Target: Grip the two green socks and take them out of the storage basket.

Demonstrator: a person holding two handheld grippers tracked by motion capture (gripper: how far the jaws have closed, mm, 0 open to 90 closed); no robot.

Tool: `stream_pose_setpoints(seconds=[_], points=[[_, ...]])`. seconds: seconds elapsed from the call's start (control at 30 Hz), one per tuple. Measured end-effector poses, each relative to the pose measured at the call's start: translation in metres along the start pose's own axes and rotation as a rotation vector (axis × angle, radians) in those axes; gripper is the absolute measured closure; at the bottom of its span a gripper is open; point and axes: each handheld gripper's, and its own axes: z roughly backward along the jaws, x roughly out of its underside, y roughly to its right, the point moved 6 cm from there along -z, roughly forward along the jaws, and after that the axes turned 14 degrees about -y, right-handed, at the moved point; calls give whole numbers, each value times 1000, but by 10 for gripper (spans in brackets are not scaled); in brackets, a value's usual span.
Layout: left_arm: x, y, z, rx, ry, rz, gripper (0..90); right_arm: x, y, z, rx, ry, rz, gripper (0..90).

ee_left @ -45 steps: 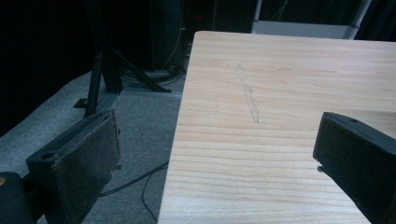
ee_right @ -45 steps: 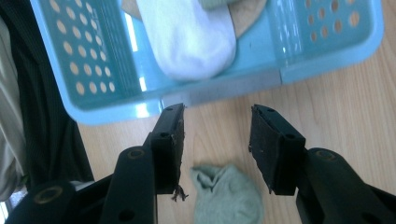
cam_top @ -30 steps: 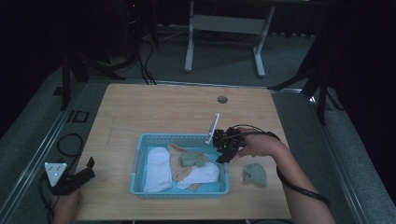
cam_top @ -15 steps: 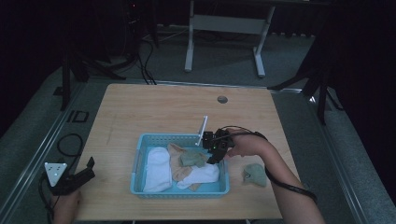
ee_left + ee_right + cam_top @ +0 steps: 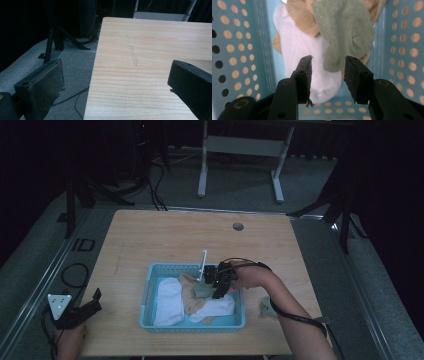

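Nearest the person, the left gripper [image 5: 75, 312] rests with jaws spread and empty at the table's [image 5: 150, 240] near-left corner, well apart from the blue basket [image 5: 150, 292]. Over the basket's right half, the right gripper [image 5: 327, 75] hangs released, jaws straddling the hem of the green sock [image 5: 344, 32], which lies on the white sock [image 5: 297, 57] and tan sock [image 5: 300, 17]. Pinch low on the green fabric alone, so neither sock beneath lifts too.

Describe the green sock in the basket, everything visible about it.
The green sock is a soft, ribbed knit in muted sage, crumpled and folded over itself. It lies inside the blue perforated basket, draped over a tan sock and a white sock. The right tool hangs open just above its lower edge, jaws astride it, not clamped.
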Motion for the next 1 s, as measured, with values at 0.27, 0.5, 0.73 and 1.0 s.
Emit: stream_pose_setpoints(seconds=[0.27, 0.5, 0.73, 1.0], points=[[0, 0, 0, 1, 0, 0, 4, -9, 4, -12, -19, -16, 4, 575], [0, 0, 0, -1, 0, 0, 3, -17, 6, -23, -21, -35, 11, 596], [0, 0, 0, -1, 0, 0, 3, -22, 7, -27, -30, -35, 5, 668], [0, 0, 0, -3, 0, 4, 4, -22, 5, -25, -16, -48, 29, 828]])
